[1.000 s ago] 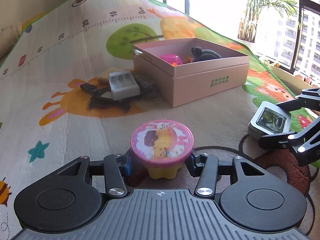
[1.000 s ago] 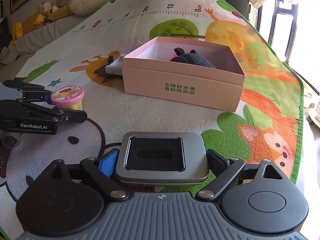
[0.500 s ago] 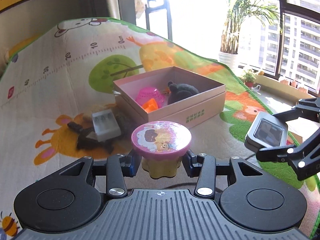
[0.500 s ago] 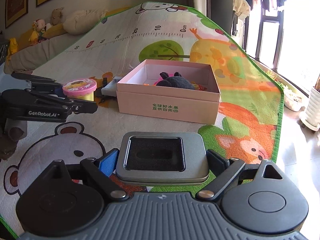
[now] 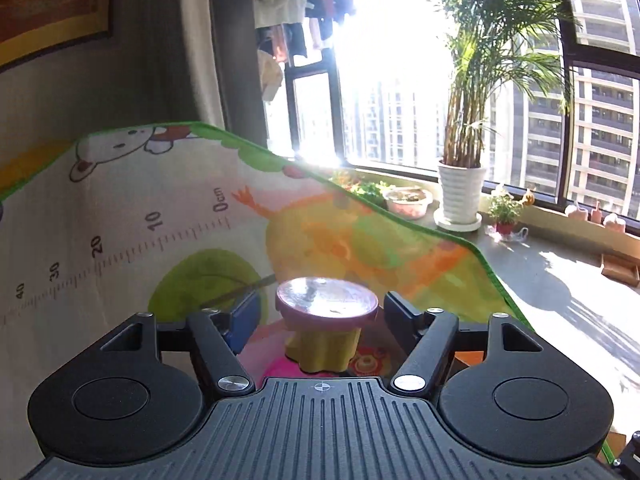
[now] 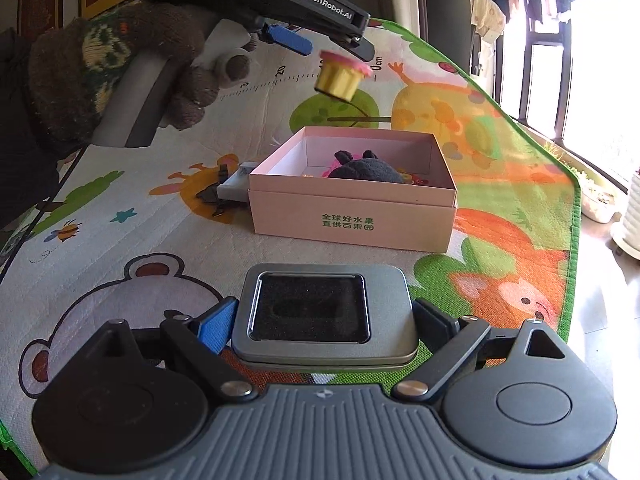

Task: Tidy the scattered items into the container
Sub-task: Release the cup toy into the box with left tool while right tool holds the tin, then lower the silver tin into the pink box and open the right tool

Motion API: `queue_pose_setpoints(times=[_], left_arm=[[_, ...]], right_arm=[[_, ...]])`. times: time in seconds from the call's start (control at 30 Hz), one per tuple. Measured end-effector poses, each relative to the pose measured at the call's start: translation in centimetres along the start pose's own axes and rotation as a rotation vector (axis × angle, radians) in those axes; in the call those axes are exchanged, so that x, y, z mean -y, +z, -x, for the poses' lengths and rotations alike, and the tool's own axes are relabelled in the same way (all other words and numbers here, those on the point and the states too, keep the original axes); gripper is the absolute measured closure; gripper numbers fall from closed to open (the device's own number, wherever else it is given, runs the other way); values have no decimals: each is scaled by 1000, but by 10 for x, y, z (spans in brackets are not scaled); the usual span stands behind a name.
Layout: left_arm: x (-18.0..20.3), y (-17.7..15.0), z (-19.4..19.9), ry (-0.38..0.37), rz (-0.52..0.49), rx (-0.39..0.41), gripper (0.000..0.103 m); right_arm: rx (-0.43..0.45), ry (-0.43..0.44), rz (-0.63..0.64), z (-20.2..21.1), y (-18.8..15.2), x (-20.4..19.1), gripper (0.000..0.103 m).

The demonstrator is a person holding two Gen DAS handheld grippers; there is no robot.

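The pink-lidded yellow tub (image 5: 327, 304) sits loose between the jaws of my left gripper (image 5: 322, 316), with a gap on each side. Those jaws are opening. In the right wrist view the tub (image 6: 340, 76) hangs tilted in the air just under the left gripper (image 6: 326, 46), above the far side of the open pink box (image 6: 352, 216). A black plush toy (image 6: 368, 168) and small coloured items lie in the box. My right gripper (image 6: 324, 322) is shut on a grey tin with a dark window (image 6: 320, 312), held above the mat in front of the box.
A white charger and black items (image 6: 236, 190) lie on the play mat against the box's left side. A gloved hand (image 6: 120, 68) holds the left gripper. Beyond the mat's green edge stand a potted palm (image 5: 460, 196) and windows.
The left gripper rose and moved forward over the box, then spread its jaws and let go of the tub. The right gripper kept its hold on the tin and barely moved.
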State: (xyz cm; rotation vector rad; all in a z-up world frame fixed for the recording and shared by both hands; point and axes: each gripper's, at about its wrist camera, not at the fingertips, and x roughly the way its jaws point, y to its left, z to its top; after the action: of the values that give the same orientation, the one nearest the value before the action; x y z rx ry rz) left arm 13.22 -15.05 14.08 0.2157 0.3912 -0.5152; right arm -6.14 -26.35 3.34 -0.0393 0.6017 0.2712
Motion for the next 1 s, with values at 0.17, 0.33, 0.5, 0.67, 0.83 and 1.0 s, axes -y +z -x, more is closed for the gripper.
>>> queue_pose_setpoints(times=[0.17,0.33,0.5,0.67,0.83,1.0], left_arm=[[3,-29,10,1,-42,-27,8],[-26,-78,30,36,2,-107,7],[-64,-124,51,31,135,-167,6],[-76,-153,67,-15,206,-188,6],[-89,-166,82,-7,242,-166,3],[-102,-178,77,15,299,-179,2]], right_arm=[[-19,-7,26,-6,5,3,11],[-46,-23,41,-14,22,13,11],[-8,-50,60,-23,74,26,11],[19,-137,150,-67,136,24,11],[33,-158,81,-109,182,33,11],[-3,-197,54,-141,197,26,11]])
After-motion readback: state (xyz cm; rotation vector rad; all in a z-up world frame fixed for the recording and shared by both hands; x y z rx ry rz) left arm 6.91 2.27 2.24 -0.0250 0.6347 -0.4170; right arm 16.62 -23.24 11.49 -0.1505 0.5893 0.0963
